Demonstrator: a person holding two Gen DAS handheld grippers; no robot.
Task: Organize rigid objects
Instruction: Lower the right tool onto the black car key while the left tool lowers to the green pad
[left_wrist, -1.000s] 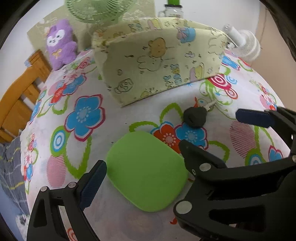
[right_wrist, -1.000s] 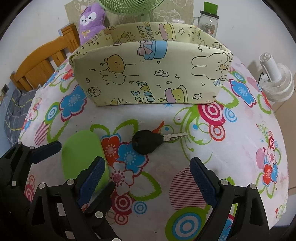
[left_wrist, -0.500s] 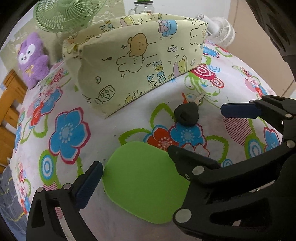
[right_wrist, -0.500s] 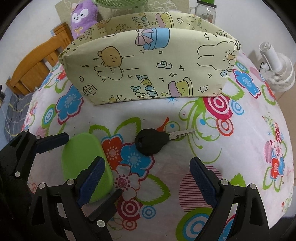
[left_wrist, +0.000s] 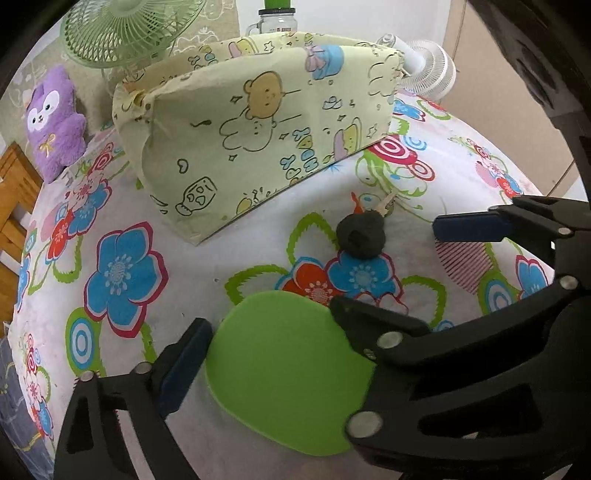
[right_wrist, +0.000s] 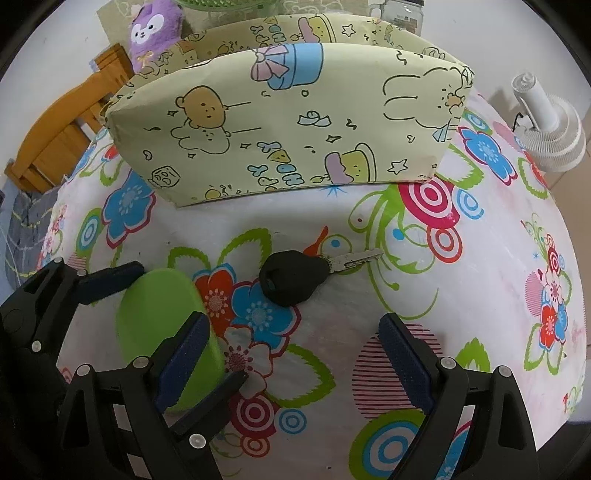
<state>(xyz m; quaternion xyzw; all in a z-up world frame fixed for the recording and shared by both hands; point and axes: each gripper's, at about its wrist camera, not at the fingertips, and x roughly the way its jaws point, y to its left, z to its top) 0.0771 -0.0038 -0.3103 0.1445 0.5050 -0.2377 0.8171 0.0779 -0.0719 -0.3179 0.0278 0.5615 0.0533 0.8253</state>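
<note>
Closer now than a second ago: in both wrist views the fabric box and the key sit larger and nearer, and the left view has rolled so the box tilts to the right.

Left gripper (left_wrist: 273, 358): jaws wide but closing, straddling the green flat pad (left_wrist: 284, 373), which lies on the flowered tablecloth (left_wrist: 122, 273). Left blue fingertip pad (left_wrist: 184, 369) sits just beside the pad's edge; whether it touches I cannot tell. The right finger overlaps the pad's right side and hides that edge. No squeeze visible.

Right gripper (right_wrist: 295, 362): jaws spread wide, nothing between them but tablecloth. Black-headed key (right_wrist: 295, 282) lies just ahead of the fingertips, a little left of centre, metal blade pointing right. In the left view the same key (left_wrist: 362, 236) is ahead and to the right of the left gripper, beyond the green pad (right_wrist: 162, 325).

The right gripper's finger (left_wrist: 472, 227) shows at right in the left view; the left gripper's finger (right_wrist: 107, 282) shows at far left in the right view, beside the green pad.

Writing: the cartoon-print fabric box (right_wrist: 280, 133) carries blue bubble letters on its front, not readable for sure. No brand seen.

Around: the box stands ahead of both grippers, beyond the key, open top. Behind it are a purple plush toy (left_wrist: 55, 118), green fan (left_wrist: 125, 29), glass jar with green lid (left_wrist: 277, 22). White small fan (right_wrist: 546, 129) is far right. Wooden chair (right_wrist: 55, 136) is far left, off the table.
</note>
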